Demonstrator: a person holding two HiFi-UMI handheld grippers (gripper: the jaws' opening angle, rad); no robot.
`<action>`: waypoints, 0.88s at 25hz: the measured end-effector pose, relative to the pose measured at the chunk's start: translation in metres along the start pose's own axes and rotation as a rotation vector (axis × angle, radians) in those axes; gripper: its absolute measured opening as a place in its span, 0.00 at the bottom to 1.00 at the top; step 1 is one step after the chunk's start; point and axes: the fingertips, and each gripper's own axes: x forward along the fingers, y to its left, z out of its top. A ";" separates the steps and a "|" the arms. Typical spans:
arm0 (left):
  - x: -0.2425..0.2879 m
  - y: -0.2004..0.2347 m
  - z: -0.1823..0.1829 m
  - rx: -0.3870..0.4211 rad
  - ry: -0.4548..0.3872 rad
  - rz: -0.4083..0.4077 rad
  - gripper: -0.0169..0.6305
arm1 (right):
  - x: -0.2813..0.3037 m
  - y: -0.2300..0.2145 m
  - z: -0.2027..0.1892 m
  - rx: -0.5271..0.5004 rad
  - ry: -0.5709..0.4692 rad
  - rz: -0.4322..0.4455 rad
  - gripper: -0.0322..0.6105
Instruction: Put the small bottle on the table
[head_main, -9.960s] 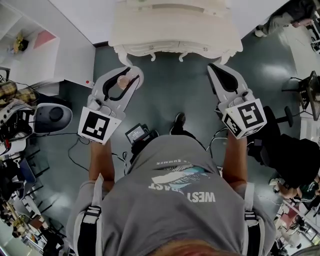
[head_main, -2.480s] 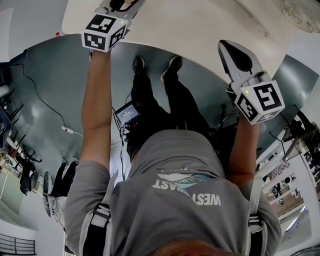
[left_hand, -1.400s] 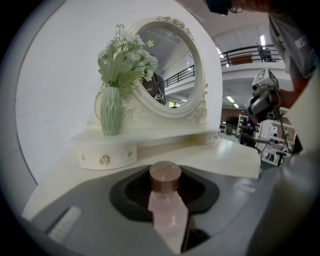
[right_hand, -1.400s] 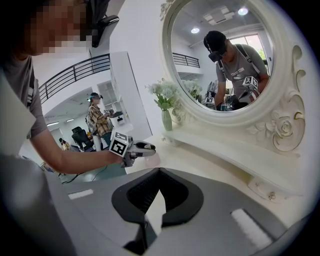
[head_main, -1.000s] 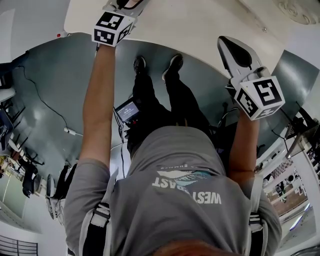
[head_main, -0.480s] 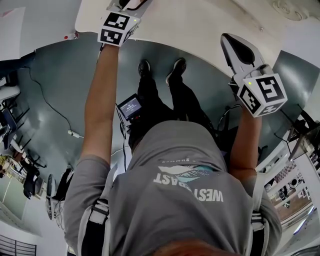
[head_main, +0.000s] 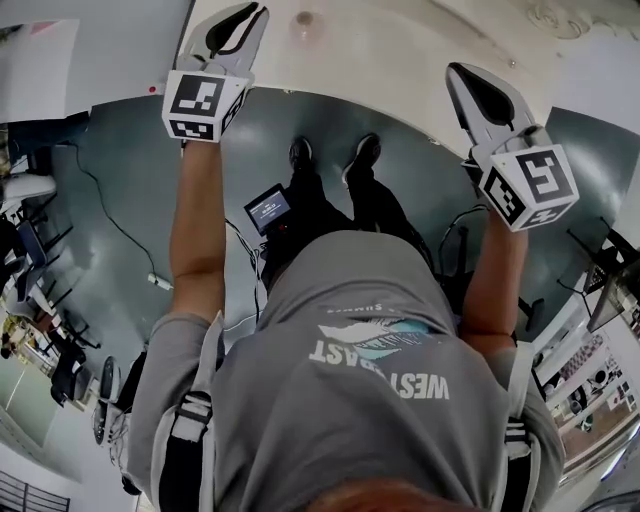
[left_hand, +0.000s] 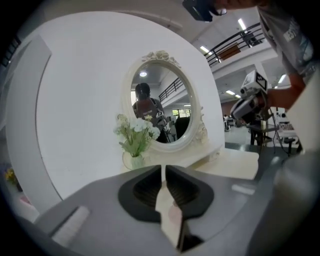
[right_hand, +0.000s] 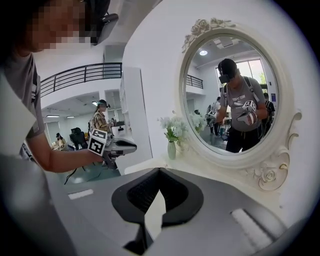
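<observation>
The small bottle (head_main: 303, 18) shows as a little round top on the white dressing table (head_main: 380, 50), free of both grippers. My left gripper (head_main: 255, 8) is over the table's left end, just left of the bottle. Its jaws have just been closing and now stand together with only a thin slit and nothing between them (left_hand: 163, 171). A pinkish patch shows low in that slit; what it is I cannot tell. My right gripper (head_main: 455, 68) hovers over the table's right part, shut and empty (right_hand: 159, 171).
An oval mirror (left_hand: 160, 105) in a carved white frame stands at the back of the table against a white wall. A vase of white flowers (left_hand: 134, 137) stands beside it. The person's feet (head_main: 330, 155) stand under the table's front edge.
The left gripper has drawn back from the table into full view and lifted. The bottle now stands alone on the table. The right gripper has shifted slightly.
</observation>
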 end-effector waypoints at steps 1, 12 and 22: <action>-0.005 -0.001 0.004 0.006 -0.006 0.000 0.06 | 0.001 0.000 0.000 -0.006 -0.004 0.002 0.05; -0.038 -0.026 0.051 0.062 -0.097 -0.047 0.03 | 0.009 -0.006 0.014 -0.106 -0.063 -0.004 0.05; -0.056 -0.040 0.059 0.060 -0.143 -0.062 0.03 | 0.012 -0.004 0.013 -0.147 -0.091 -0.005 0.05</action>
